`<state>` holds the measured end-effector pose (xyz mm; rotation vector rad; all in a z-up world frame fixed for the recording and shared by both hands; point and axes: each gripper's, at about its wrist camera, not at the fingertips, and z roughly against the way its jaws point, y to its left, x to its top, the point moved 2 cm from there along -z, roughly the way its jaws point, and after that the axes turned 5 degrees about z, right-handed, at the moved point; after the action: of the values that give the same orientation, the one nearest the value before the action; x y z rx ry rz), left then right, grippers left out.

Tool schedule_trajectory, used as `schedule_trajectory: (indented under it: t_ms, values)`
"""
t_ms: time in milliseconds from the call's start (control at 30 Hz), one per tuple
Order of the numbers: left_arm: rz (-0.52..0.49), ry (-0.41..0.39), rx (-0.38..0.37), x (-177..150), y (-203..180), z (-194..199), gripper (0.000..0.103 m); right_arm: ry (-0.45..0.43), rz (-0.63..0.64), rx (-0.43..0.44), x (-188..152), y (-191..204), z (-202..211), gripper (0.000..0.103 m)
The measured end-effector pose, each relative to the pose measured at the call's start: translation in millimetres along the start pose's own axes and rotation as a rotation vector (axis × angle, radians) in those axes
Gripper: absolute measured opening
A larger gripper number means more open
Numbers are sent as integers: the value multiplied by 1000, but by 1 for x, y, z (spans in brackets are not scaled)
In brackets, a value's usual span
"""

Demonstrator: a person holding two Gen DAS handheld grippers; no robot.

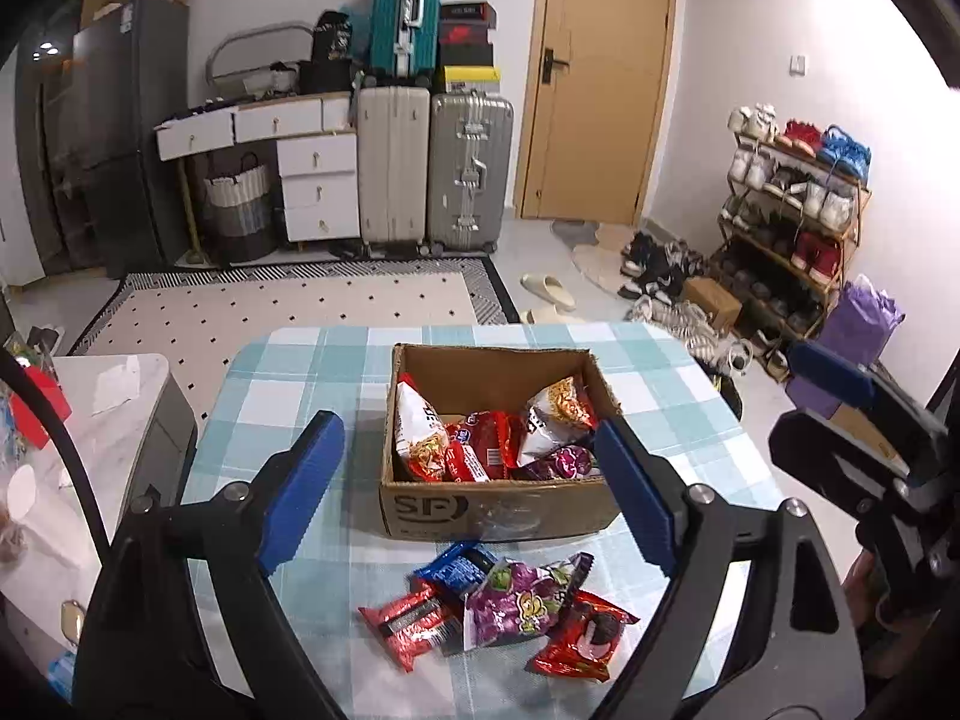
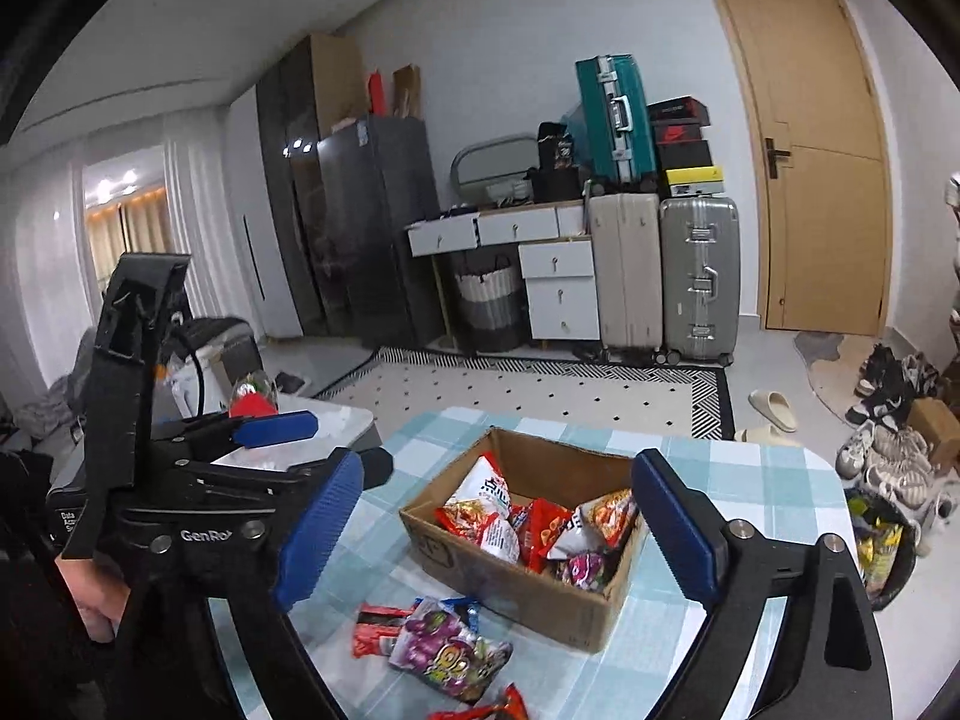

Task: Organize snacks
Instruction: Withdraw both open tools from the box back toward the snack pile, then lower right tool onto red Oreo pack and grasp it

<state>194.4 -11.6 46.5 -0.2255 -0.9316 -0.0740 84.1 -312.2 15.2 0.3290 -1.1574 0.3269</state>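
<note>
both grippers (image 1: 468, 480) (image 2: 498, 534) wide open, empty | cardboard box (image 1: 498, 510) dead ahead, half filled | loose snack packets (image 1: 510, 606) just below jaws, probably next grab

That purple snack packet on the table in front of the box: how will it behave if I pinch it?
The purple packet looks like crinkled, puffy foil, so probably light, floppy and slippery. It overlaps the red packet, so lifting may drag that one along.

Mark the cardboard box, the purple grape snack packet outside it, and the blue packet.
cardboard box (image 1: 498, 507): left wrist view, front wall beside the printed logo.
purple grape snack packet (image 1: 516, 603): left wrist view, middle of its face.
blue packet (image 1: 459, 567): left wrist view, exposed upper face.
</note>
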Motion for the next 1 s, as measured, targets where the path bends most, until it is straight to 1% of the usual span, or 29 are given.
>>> schedule_trajectory:
  t_ms: [67,100,133,233,433,567,600,633,733,800,900,1000]
  values:
    - [2,-22,2,-7,-1,16,92,-14,-17,-2,-5,1,11,93]
    - [2,-31,0,-9,0,20,100,-28,-33,-8,-11,1,20,95]
    - [-1,-49,4,-13,-1,28,103,-38,-49,-10,-15,0,26,96]
    - [-15,-81,8,-26,-3,44,103,-57,-87,-3,-29,-1,44,98]
    - [-18,-101,22,-58,-3,56,103,-69,-108,-24,-62,-1,68,100]
    - [23,-85,11,-83,5,54,103,-69,-145,-25,-80,-3,72,102]
    - [33,-91,15,-87,7,53,103,-62,-142,-14,-87,-2,73,102]
    - [52,-113,2,-94,12,55,103,-59,-134,-11,-92,-1,74,102]
    - [87,-150,-4,-107,19,61,103,-68,-117,-22,-105,6,77,102]
    - [102,-138,-3,-117,24,58,103,-75,-120,-13,-113,11,78,102]
    - [116,-109,9,-132,31,51,103,-52,-107,-21,-123,17,74,102]
    - [105,-95,34,-147,39,40,103,-34,-111,-25,-134,18,69,102]
